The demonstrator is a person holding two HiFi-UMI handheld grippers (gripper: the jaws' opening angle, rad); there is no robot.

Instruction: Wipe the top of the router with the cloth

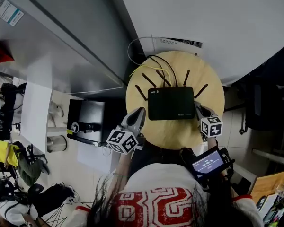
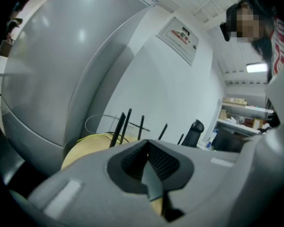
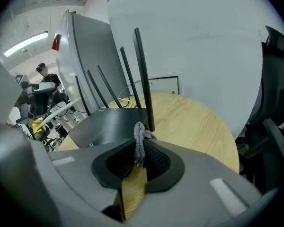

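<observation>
table: Small round wooden table (image 1: 180, 136) pushed up against the wall. You're standing right over its near edge, so everything's within easy reach.

router: The black router (image 1: 171, 103) lies flat in the middle of the table, squarely between your two grippers. Its top is bare and open for wiping.

antennas: The antennas (image 1: 186, 77) stand up along the far edge with the cables trailing off behind them. I'd guess that's why you're working from the near side.

left gripper: Your left gripper (image 1: 140, 111) sits just off the router's left near corner. Its jaws are pressed together on nothing, just pad against pad. Looks parked there to stay out of the way, or to steady the box if it slides.

right gripper: Your right gripper (image 3: 139, 151) is at the router's right edge, near the base of the closest antenna. It's angled low over the top and pinching the cloth.

cloth: Only a small grey tuft of cloth (image 3: 139, 138) pokes out past the fingertips. I can't tell if it's touching the router yet. With that little showing, I'd guess you'll need to press low to get fabric on the plastic rather than jaw.
</observation>
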